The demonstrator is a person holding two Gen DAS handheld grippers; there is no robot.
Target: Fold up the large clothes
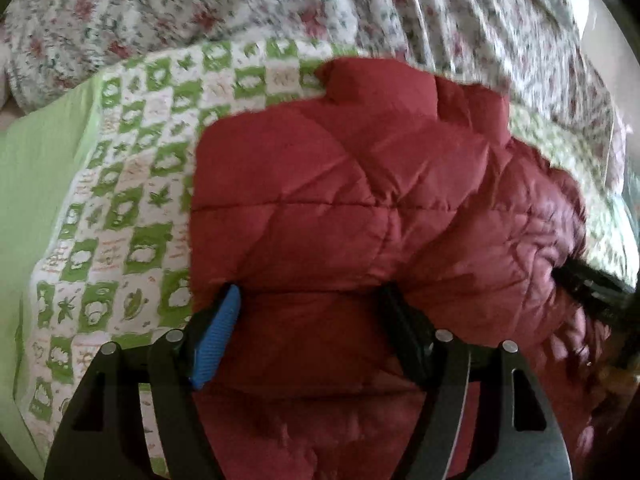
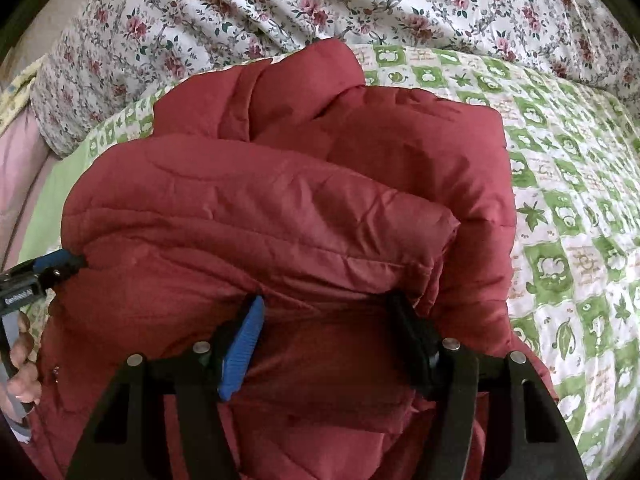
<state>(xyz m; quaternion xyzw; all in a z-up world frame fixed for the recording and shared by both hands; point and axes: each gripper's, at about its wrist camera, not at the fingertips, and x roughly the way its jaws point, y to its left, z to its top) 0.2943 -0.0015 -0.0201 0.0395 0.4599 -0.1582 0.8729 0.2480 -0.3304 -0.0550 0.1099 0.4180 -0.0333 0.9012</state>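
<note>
A dark red quilted puffer jacket (image 1: 344, 184) lies bundled on a green-and-white checked quilt (image 1: 132, 184), filling the centre of both frames. The left gripper (image 1: 310, 300) has its fingers clamped on a thick fold of the jacket's near edge, and the right gripper (image 2: 326, 312) grips a padded fold likewise. The right wrist view alone shows a sleeve or flap doubled across the top, the collar end at upper centre, and a hand (image 2: 22, 364) holding the other gripper at lower left. The blurred left view probably shows the right gripper as a dark shape at its right edge. A floral bedcover (image 2: 280, 4) lies beyond.
</note>
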